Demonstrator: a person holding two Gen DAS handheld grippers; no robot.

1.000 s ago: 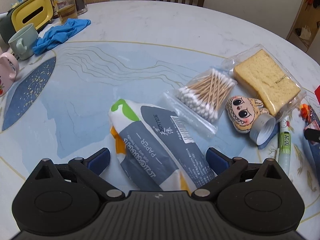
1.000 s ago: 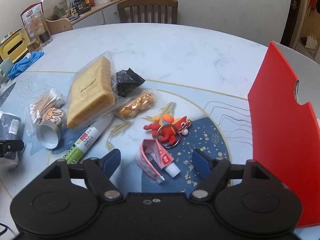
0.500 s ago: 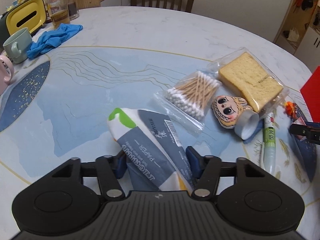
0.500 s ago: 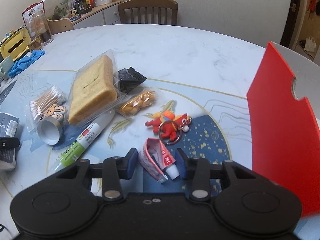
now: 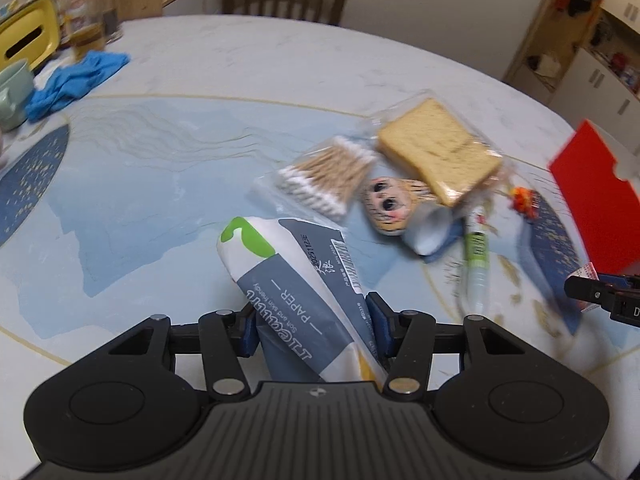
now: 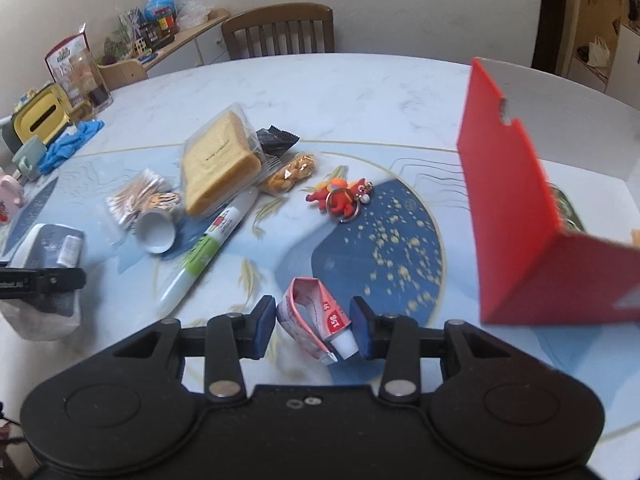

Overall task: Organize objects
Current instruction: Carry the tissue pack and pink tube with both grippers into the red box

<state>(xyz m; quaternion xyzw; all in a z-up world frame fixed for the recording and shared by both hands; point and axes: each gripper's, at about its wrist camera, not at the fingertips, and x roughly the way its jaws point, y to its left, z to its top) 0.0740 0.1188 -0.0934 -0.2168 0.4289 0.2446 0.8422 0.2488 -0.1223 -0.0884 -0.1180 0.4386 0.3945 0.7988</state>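
Tissue pack [image 5: 304,300] now pinched in left tongs [image 5: 310,324], jaws closing.

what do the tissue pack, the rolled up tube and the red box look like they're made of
Tissue pack: probably soft printed plastic film, slightly glossy; it dents where it's pinched.
Rolled tube: likely thin laminated plastic or foil; its creased end stays curled.
Red box: apparently matte cardboard, with flat stiff panels and a folded corner.

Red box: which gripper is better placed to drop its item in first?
Right. The right gripper, shut on the folded toothpaste tube, sits beside the red box; the left gripper, closing on the tissue pack, is farther off.
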